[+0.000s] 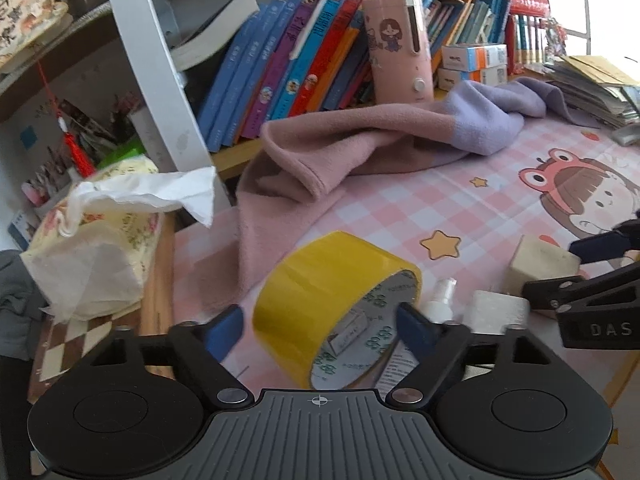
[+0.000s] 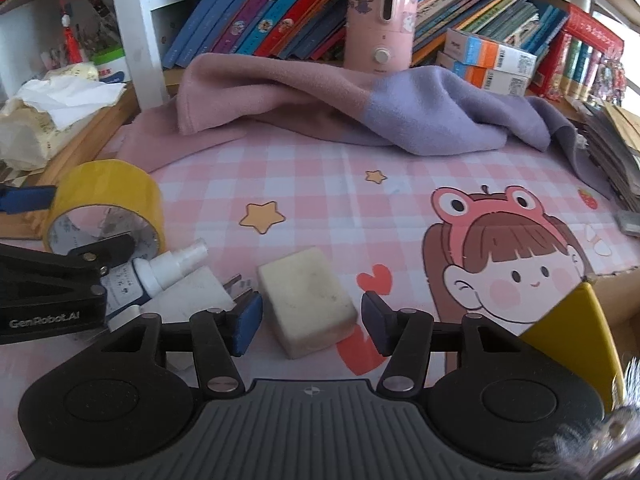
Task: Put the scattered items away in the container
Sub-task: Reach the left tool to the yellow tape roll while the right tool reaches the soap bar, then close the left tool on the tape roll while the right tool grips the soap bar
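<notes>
A: Nearest, left gripper [image 1: 320,330], jaws apart around tape roll [image 1: 336,280] at mat's [image 2: 320,176] left edge, not pinching yet.

B: Light, stiff, slick; better across the band. Right gripper [image 2: 310,320] spread around the cream block [image 2: 306,300], untouched.

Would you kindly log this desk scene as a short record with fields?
surface: pink checked mat
left gripper: open, fingers either side of the yellow tape roll
right gripper: open, fingers flanking the cream block, gaps visible
between them: white spray bottle lying down
behind: pink and purple cloth, books
</notes>
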### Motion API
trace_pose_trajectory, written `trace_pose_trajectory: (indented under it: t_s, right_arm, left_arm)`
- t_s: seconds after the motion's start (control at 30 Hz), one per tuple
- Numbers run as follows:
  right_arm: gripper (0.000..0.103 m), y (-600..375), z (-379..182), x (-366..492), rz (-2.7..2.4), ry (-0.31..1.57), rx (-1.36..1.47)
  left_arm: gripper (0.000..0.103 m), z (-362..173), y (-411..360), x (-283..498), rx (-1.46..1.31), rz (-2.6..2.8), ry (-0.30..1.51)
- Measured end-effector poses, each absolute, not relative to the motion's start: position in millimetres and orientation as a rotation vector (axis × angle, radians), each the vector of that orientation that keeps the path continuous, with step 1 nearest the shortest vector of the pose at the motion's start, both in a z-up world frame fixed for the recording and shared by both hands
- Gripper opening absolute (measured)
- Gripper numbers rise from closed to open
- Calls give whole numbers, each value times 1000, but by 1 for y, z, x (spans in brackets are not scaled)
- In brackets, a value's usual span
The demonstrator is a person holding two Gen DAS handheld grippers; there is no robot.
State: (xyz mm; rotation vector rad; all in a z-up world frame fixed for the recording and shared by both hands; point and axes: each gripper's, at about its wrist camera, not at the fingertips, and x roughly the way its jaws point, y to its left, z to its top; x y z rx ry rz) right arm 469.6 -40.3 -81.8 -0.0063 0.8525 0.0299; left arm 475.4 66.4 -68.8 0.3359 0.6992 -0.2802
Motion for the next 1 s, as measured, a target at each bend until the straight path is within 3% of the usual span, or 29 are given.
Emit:
trace_pose_trajectory:
  t_s: [0.1,0.17,0.43,0.7,1.0]
  right_arm:
    - [54,-37,-86,474,34,863,-26]
    - [53,-38,-90,477,27,875,-16]
    - [36,-42,-83,469,42,874,34]
    - [34,-43,-58,436,99,841,51]
    - [34,-46,-51,400,142,844,45]
  left_arm:
    - [60,-69,66,473,352,-277,692]
    - [33,-70,69,475,356,-271,708]
    - [32,-68,83,462,248,-230,768]
    - [31,-57,126,439,-148,-170,869]
    - [29,-46,137,398,-284,-172,870]
